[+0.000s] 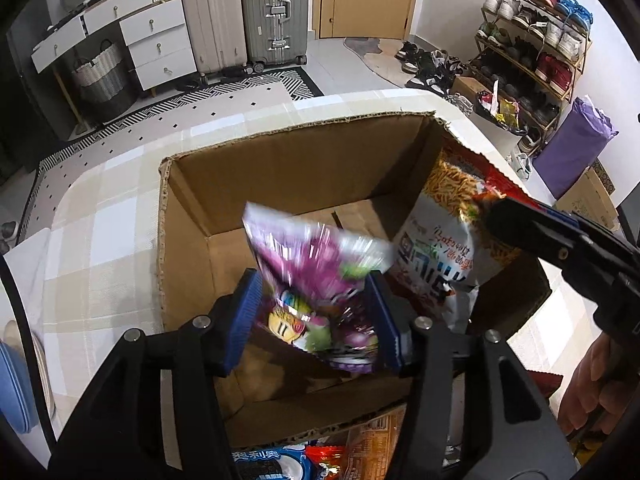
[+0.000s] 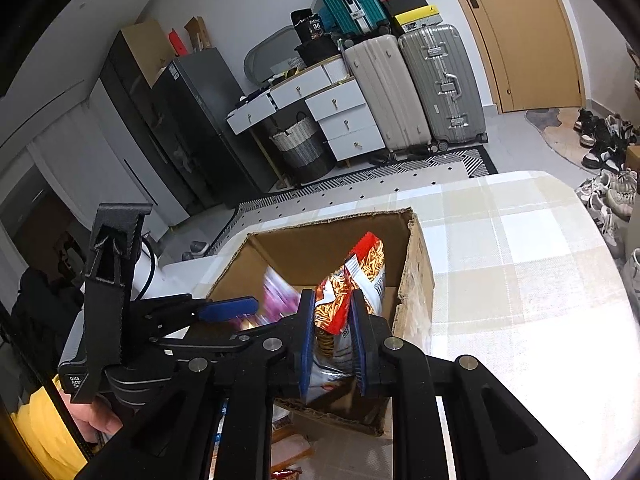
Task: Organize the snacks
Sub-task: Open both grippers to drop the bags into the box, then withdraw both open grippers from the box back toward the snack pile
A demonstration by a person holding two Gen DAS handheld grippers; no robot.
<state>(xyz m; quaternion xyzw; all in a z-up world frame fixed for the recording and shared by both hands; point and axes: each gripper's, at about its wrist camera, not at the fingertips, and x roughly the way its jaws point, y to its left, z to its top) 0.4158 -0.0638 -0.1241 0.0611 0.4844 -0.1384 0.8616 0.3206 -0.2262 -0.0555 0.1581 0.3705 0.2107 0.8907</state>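
The left gripper (image 1: 316,320) stands spread around a blurred purple snack bag (image 1: 316,280) over the cardboard box (image 1: 280,172), while just right of it the right gripper (image 2: 331,344) pinches a red-and-white snack bag (image 2: 352,276) hanging into the same box.

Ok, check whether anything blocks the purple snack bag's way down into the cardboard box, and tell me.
Nothing visible blocks it. The blurred purple foil snack bag hangs over the open brown cardboard box, whose floor below looks bare. The red-and-white bag of stick snacks, clamped in the right hand-held gripper, sits to its right.
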